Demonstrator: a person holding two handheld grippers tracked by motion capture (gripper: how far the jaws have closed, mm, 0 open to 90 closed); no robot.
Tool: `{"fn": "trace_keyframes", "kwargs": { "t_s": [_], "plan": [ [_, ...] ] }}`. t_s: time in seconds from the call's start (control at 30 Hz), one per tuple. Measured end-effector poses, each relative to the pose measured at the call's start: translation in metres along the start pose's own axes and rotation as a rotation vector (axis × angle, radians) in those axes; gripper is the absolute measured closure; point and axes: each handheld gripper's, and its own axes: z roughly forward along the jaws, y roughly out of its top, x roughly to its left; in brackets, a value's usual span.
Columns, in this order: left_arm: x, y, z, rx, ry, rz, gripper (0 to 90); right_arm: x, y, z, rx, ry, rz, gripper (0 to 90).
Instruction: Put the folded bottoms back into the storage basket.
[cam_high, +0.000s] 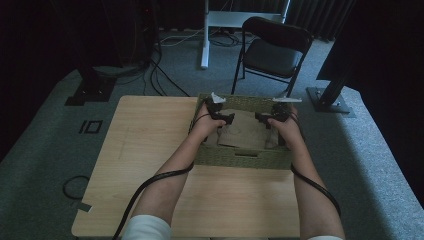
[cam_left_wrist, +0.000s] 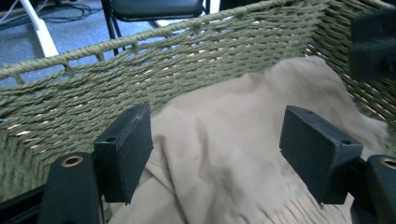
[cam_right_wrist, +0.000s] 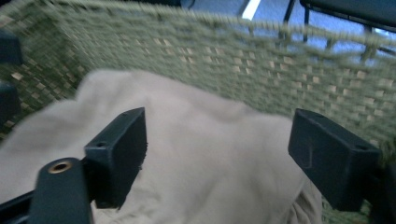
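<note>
Beige folded cloth (cam_left_wrist: 243, 154) lies inside the green woven basket (cam_high: 240, 159) on the wooden surface (cam_high: 150, 140); left tongs (cam_left_wrist: 217, 149) and right tongs (cam_right_wrist: 219, 154) hang released above it, best lifted straight up to avoid snagging

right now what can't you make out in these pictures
- Bottom of the basket: in all three views the tan cloth covers it.
- What the cloth is: lies crumpled, cut off by the lower edge in both gripper views.
- Right gripper view: blurred, so the weave and cloth edges smear.
- High view: dim, claws too small to judge.
</note>
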Motion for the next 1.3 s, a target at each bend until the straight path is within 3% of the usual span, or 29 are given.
{"fn": "trace_keyframes", "kwargs": {
  "t_s": [0.23,0.47,0.63,0.8,0.93,1.23,1.3],
  "plan": [
    [-0.004,0.015,-0.024,-0.038,-0.026,-0.031,20.0,0.010,0.013,-0.020,-0.038,0.028,-0.013,17.4],
    [-0.009,0.021,-0.050,-0.055,-0.041,0.008,19.1,0.017,0.013,-0.037,-0.062,0.035,-0.008,16.6],
    [-0.012,0.016,-0.061,-0.005,-0.062,0.026,19.1,0.020,0.009,-0.045,-0.085,0.039,-0.015,16.5],
    [-0.010,0.011,-0.071,0.007,-0.065,0.034,19.1,0.023,0.006,-0.051,-0.091,0.037,-0.027,16.0],
    [-0.010,0.008,-0.080,-0.015,-0.069,0.036,19.1,0.024,0.000,-0.055,-0.106,0.045,-0.025,16.0],
    [-0.017,0.000,-0.093,-0.045,-0.114,0.045,19.0,0.031,-0.005,-0.072,-0.128,0.071,-0.065,16.0],
    [-0.019,-0.002,-0.096,-0.054,-0.108,0.050,19.0,0.036,-0.006,-0.078,-0.136,0.082,-0.087,16.0]
  ]
}}
